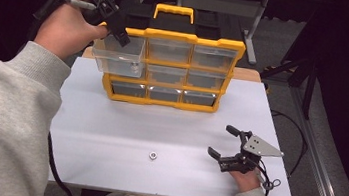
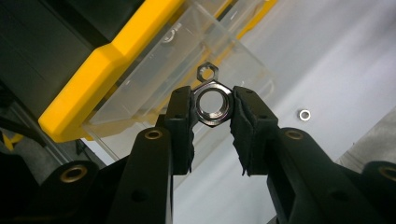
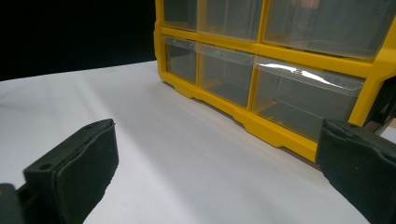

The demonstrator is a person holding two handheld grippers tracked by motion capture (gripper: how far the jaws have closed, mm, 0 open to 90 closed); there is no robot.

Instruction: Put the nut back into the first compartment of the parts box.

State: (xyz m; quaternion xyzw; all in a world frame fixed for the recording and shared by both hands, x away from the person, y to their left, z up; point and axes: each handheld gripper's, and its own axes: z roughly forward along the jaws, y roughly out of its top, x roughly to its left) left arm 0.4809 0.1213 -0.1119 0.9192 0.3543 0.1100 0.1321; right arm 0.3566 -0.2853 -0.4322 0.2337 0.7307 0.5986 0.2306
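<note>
One white table (image 1: pixel 107 135) carries a yellow drawer cabinet (image 1: pixel 195 39) at its twelve o'clock edge. Top-left clear drawer (image 1: pixel 117 58) pulled out, a small nut (image 2: pixel 208 71) lying inside. Left gripper (image 2: pixel 212 109) sits over that drawer, jaws pinching a large steel nut (image 2: pixel 213 103) by its flats. Right gripper (image 1: pixel 227 142) rests at four o'clock on the table, jaws spread wide, nothing between. Another small nut (image 1: pixel 153 155) lies at six o'clock, well apart from both.

Workshop-like test space, white table (image 1: pixel 107 135), yellow parts organizer (image 1: pixel 176 68), metal stands (image 1: pixel 251 27), dark backdrop
</note>
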